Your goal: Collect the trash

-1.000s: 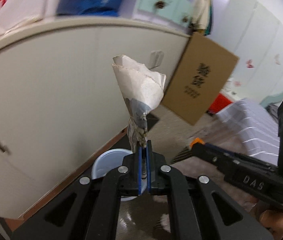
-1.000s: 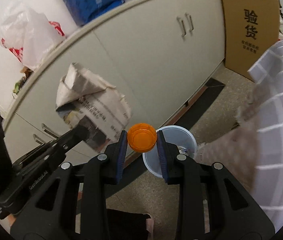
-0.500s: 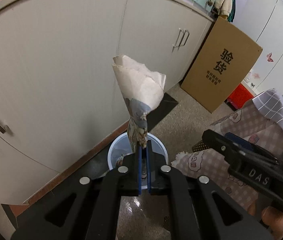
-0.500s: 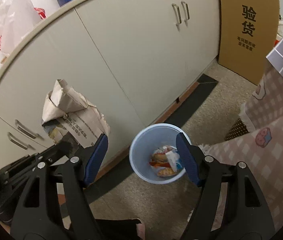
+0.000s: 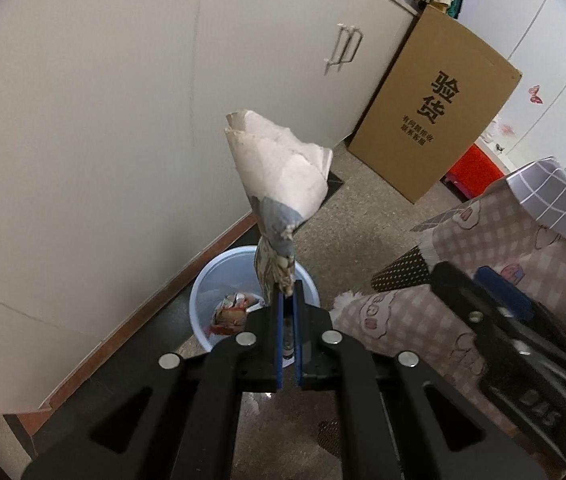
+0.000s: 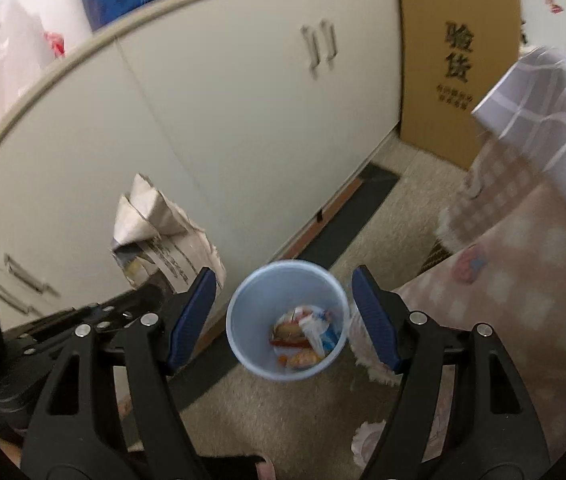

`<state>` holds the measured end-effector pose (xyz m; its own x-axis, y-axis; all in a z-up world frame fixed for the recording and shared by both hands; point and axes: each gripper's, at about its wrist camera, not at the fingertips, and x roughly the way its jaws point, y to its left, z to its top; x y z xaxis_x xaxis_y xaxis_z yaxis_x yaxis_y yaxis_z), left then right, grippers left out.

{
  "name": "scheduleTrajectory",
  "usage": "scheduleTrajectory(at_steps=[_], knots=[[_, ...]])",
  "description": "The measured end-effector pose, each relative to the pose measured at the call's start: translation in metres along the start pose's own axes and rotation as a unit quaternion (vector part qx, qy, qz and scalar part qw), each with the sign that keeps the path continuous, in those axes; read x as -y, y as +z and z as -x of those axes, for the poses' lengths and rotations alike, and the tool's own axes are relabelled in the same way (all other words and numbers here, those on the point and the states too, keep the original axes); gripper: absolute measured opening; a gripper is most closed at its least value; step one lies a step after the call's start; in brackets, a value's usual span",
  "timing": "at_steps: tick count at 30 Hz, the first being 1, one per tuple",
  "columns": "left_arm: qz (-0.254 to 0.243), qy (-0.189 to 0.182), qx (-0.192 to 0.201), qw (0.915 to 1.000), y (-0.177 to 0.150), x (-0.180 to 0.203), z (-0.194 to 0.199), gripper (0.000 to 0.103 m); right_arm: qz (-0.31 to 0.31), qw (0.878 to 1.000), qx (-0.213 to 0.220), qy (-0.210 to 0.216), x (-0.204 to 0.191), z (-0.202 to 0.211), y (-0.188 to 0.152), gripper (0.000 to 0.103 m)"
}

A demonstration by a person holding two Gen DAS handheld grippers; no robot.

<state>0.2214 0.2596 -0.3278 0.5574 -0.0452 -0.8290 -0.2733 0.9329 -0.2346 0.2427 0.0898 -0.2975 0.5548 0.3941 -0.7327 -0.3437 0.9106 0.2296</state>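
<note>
My left gripper (image 5: 287, 300) is shut on a crumpled newspaper (image 5: 279, 184) and holds it upright above a light blue trash bin (image 5: 203, 300) on the floor. The bin holds snack wrappers (image 5: 231, 312). In the right wrist view my right gripper (image 6: 285, 300) is open and empty, its blue pads (image 6: 193, 312) spread on either side of the bin (image 6: 243, 320) below. The newspaper (image 6: 159, 236) and the left gripper show at the left there. Wrappers (image 6: 307, 336) lie in the bin's bottom.
White cabinets (image 6: 223, 120) stand right behind the bin. A large cardboard box (image 5: 435, 120) leans against them at the right. A table with a checked cloth (image 5: 503, 248) hangs close on the right. The floor is speckled stone.
My right gripper opened and let go of the orange cap, which is gone from view. Both grippers tilted down and moved over the bin. The left still holds the newspaper.
</note>
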Motion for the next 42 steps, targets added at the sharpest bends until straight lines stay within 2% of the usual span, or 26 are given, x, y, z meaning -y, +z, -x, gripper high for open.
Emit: scheduleTrajectory(at_steps=[4,6,7,14,21,28,32,37,42], knots=[[0.011,-0.005,0.001,0.9999,0.009,0.007,0.004,0.013,-0.014,0.999,0.047,-0.004,0.005,0.023,0.010,0.073],[0.013,-0.005,0.004,0.9999,0.010,0.008,0.011,0.043,-0.025,0.998,0.052,0.007,0.008,0.031,0.014,0.074],[0.014,-0.004,0.010,0.9998,0.010,0.009,0.016,0.049,-0.028,0.998,0.052,0.010,0.008,0.034,0.016,0.074],[0.024,0.011,0.029,0.9992,0.003,0.009,0.066,0.065,-0.037,0.997,0.051,0.035,0.003,0.060,0.016,0.074],[0.036,0.018,0.055,0.9977,-0.003,0.022,0.137,0.071,-0.043,0.995,0.059,0.070,-0.005,0.119,0.017,0.078],[-0.019,0.006,0.140,0.9900,-0.011,0.081,0.230,0.082,-0.047,0.991,0.111,0.053,0.011,0.217,0.021,0.088],[-0.059,-0.001,0.180,0.9819,-0.024,0.121,0.274,0.086,-0.051,0.989,0.137,0.031,0.027,0.279,0.018,0.093],[-0.102,-0.010,0.225,0.9690,-0.041,0.165,0.326,0.089,-0.040,0.981,0.187,-0.028,0.039,0.351,0.007,0.095],[-0.123,-0.016,0.270,0.9548,-0.057,0.191,0.369,0.092,-0.026,0.972,0.225,-0.066,0.044,0.400,-0.006,0.096]])
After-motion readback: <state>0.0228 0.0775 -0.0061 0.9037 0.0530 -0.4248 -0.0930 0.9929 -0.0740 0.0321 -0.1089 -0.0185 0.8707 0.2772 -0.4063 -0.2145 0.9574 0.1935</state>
